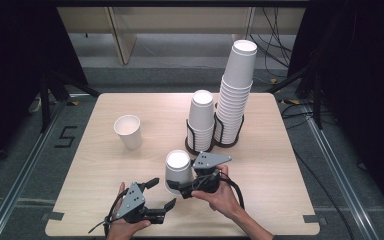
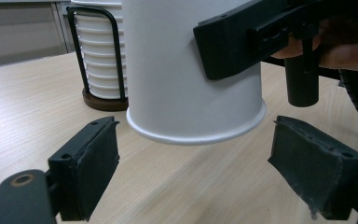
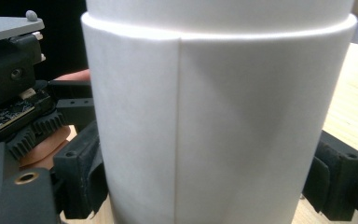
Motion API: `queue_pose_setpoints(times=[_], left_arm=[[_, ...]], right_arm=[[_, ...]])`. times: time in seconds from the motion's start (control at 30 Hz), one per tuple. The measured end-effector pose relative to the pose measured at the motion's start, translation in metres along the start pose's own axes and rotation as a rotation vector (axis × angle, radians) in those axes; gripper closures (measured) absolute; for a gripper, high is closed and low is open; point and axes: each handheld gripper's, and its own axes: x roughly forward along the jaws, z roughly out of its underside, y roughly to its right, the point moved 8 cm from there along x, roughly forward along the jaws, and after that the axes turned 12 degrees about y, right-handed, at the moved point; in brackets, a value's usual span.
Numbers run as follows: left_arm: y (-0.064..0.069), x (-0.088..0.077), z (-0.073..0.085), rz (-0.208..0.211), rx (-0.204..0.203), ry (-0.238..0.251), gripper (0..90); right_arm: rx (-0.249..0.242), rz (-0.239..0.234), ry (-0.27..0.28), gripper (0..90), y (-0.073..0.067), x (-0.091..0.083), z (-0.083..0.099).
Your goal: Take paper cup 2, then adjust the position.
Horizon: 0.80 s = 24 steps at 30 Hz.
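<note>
An upright paper cup (image 1: 128, 131) stands well apart from two racked cup stacks (image 1: 201, 122) (image 1: 235, 95) on the table (image 1: 95, 165).

Lab: dark curtains (image 1: 15, 60), floor cables (image 1: 275, 45), taped markings (image 1: 66, 136)

The paper cup (image 1: 178, 171) gripped upside down is plain white with no print, as are the upright cup (image 1: 128, 131) and the two cup stacks (image 1: 232, 95), which stand in a black wire holder (image 1: 219, 131) on a dark brown base. The worktop (image 1: 105, 165) is pale wood with a fine straight grain. Both the left gripper (image 1: 160, 194) and the right gripper (image 1: 176, 188) are black with dark, matte fingers (image 2: 93, 163), each topped by a grey plate (image 1: 211, 160).
</note>
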Motion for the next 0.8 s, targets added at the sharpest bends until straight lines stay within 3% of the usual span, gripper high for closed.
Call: queue_pose_setpoints(times=[0.1,0.33,0.37,0.4,0.57,0.6,0.67,0.73,0.8], left_arm=[[-0.001,0.0,0.0,-0.002,0.0,0.003,14.5],[-0.001,0.002,-0.001,0.002,-0.01,0.019,14.5],[-0.001,0.001,0.0,-0.003,-0.004,0.003,14.5],[-0.001,0.001,0.0,-0.003,-0.003,0.001,14.5],[-0.001,0.002,0.0,-0.01,-0.009,0.003,14.5],[-0.002,0.002,0.0,-0.012,-0.01,0.004,14.5],[-0.002,0.003,0.0,-0.011,-0.015,0.008,14.4],[-0.001,0.003,0.0,-0.009,-0.018,0.006,13.9],[0.0,0.005,0.0,0.001,-0.023,0.025,14.0]], right_arm=[[0.014,0.01,-0.023,16.1,-0.002,-0.001,0.001],[0.018,-0.007,-0.017,16.1,-0.005,0.002,0.002],[0.016,-0.005,-0.017,16.0,-0.005,0.002,0.002],[-0.007,0.005,-0.013,16.1,-0.003,0.002,0.001],[0.016,-0.013,-0.018,16.1,-0.008,0.004,0.002],[-0.009,0.001,-0.011,16.1,-0.007,0.004,0.001],[0.014,-0.007,-0.025,16.1,-0.01,0.005,0.003],[-0.005,-0.009,-0.011,16.1,-0.011,0.007,0.003],[0.002,-0.015,-0.019,16.2,-0.013,0.007,0.003]])
